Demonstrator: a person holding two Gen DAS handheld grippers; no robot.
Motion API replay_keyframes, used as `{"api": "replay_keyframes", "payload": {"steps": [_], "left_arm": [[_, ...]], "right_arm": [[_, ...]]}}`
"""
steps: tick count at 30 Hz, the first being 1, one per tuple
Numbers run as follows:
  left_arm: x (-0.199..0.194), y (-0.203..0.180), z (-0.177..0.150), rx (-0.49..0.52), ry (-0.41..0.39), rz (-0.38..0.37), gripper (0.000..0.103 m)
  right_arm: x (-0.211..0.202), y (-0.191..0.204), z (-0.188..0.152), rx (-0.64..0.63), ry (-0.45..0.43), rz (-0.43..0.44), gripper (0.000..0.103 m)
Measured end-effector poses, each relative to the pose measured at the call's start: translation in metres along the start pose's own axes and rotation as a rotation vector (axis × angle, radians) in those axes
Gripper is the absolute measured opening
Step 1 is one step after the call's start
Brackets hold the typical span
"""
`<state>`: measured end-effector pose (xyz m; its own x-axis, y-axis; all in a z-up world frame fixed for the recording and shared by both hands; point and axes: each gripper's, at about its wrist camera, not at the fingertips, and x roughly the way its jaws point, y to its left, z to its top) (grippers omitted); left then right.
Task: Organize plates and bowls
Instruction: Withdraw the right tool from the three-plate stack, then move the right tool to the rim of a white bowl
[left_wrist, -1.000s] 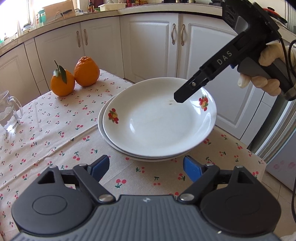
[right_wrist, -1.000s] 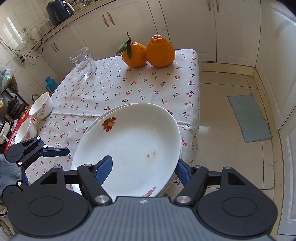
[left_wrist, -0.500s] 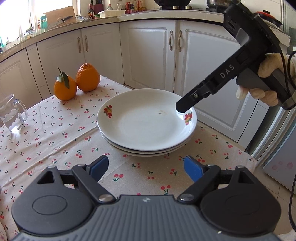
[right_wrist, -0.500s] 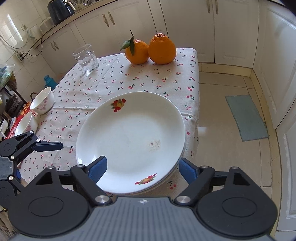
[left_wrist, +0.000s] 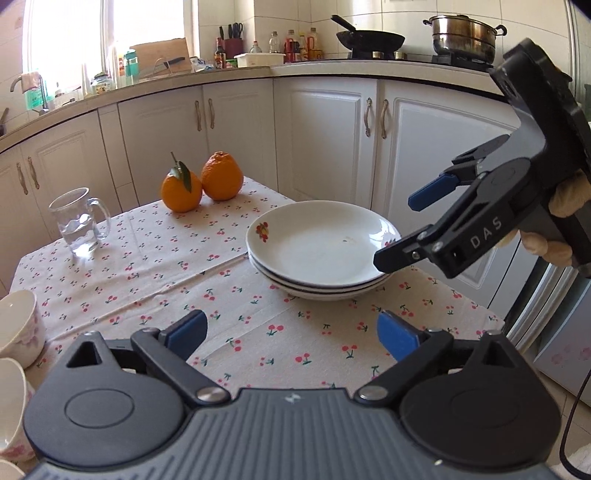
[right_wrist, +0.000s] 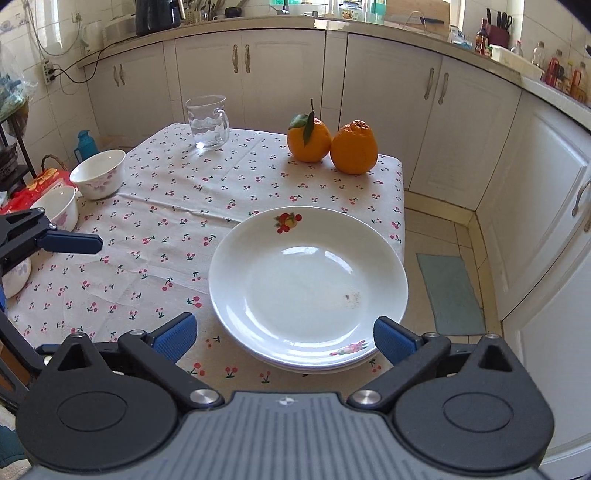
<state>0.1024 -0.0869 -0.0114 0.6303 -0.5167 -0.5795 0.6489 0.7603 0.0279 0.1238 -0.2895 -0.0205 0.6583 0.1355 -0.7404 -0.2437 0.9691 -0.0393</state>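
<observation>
Kitchen table (right_wrist: 221, 192): plates (right_wrist: 306, 288) stacked centre frame, done; bowls (right_wrist: 98, 177) at left w/o stacking yet. Left gripper (left_wrist: 291, 332) & right gripper (right_wrist: 284, 332) both wide open, empty.

Three stacked plates (right_wrist: 306, 288), three bowls (right_wrist: 99, 178), two oranges (right_wrist: 309, 141) and one glass mug (right_wrist: 207, 122).

Plates (right_wrist: 306, 288): white glazed ceramic, glossy, window glare on the well. Tablecloth (right_wrist: 177, 221): matt woven cloth, creased, cherry print. Mug (left_wrist: 79, 225): clear glass, smooth. Oranges (right_wrist: 332, 146): dimpled, dull-sheen peel. Bowls (right_wrist: 99, 179): glazed ceramic, glossy. Right gripper (right_wrist: 284, 338) body: matt black plastic, ribbed; bright metal pivot screws; blue fingers (right_wrist: 393, 339) matt, rubbery-looking.
</observation>
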Motion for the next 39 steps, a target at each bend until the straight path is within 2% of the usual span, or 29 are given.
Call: {"api": "replay_keyframes", "payload": {"steps": [3,5,15,22,28,33,39], "left_arm": [[-0.018,0.01,-0.013,-0.018,0.002,0.041,0.098],[-0.032,0.018,-0.022,-0.026,0.005,0.075,0.098],[-0.098,0.065,-0.069,-0.039,0.03,0.206,0.098],[-0.133,0.098,-0.094,-0.026,0.058,0.275,0.098],[-0.15,0.121,-0.119,-0.023,0.109,0.313,0.098],[-0.149,0.139,-0.14,-0.074,0.156,0.322,0.098],[-0.139,0.152,-0.15,-0.132,0.151,0.303,0.098]], "right_arm": [[-0.002,0.03,-0.003,-0.056,-0.014,-0.054,0.103],[-0.003,0.048,-0.005,-0.074,-0.027,-0.045,0.103],[-0.002,0.133,0.003,-0.081,-0.103,0.091,0.103],[0.005,0.191,0.01,-0.165,-0.101,0.16,0.103],[0.01,0.227,0.022,-0.216,-0.101,0.226,0.103],[0.023,0.255,0.036,-0.259,-0.084,0.302,0.103],[0.044,0.287,0.049,-0.308,-0.043,0.384,0.102]]}}
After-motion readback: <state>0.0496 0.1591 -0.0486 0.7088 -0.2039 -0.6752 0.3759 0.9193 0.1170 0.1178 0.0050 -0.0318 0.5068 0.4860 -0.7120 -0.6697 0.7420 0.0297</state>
